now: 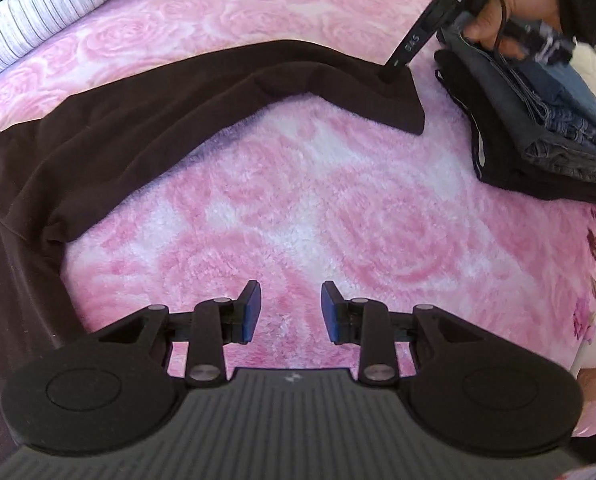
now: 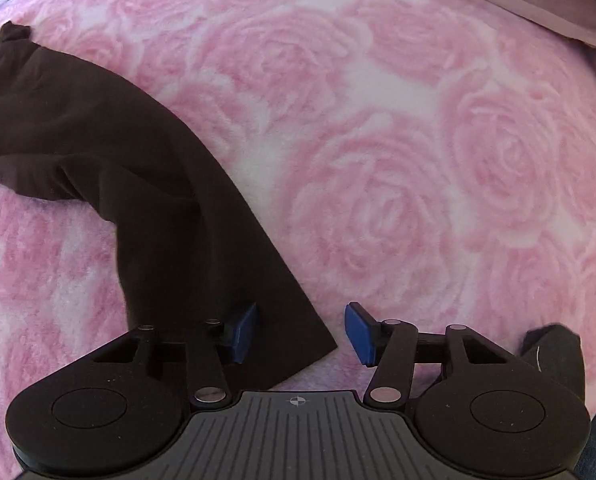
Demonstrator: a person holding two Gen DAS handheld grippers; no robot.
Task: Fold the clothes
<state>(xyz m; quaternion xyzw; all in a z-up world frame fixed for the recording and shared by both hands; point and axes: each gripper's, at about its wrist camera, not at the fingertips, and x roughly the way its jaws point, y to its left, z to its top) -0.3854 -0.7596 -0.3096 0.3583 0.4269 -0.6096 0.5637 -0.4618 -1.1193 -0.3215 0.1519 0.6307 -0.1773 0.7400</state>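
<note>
A dark brown pair of trousers (image 1: 178, 120) lies spread across the pink rose blanket (image 1: 318, 208), one leg reaching to the far right. My left gripper (image 1: 292, 312) hovers open over bare blanket, nothing between its blue pads. In the left wrist view a hand (image 1: 518, 0) holds my right gripper (image 1: 390, 76), whose tip rests on the leg's hem end. In the right wrist view the right gripper (image 2: 302, 332) stands open, and the hem corner of the trousers (image 2: 138, 184) lies between its fingers, under the left pad (image 2: 242, 332).
A stack of folded dark trousers and jeans (image 1: 538, 128) sits at the right on the blanket, and its corner (image 2: 554, 352) shows by the right gripper. Striped bedding (image 1: 38, 20) lies at the far left, and mauve cloth (image 2: 558, 8) at the far right edge.
</note>
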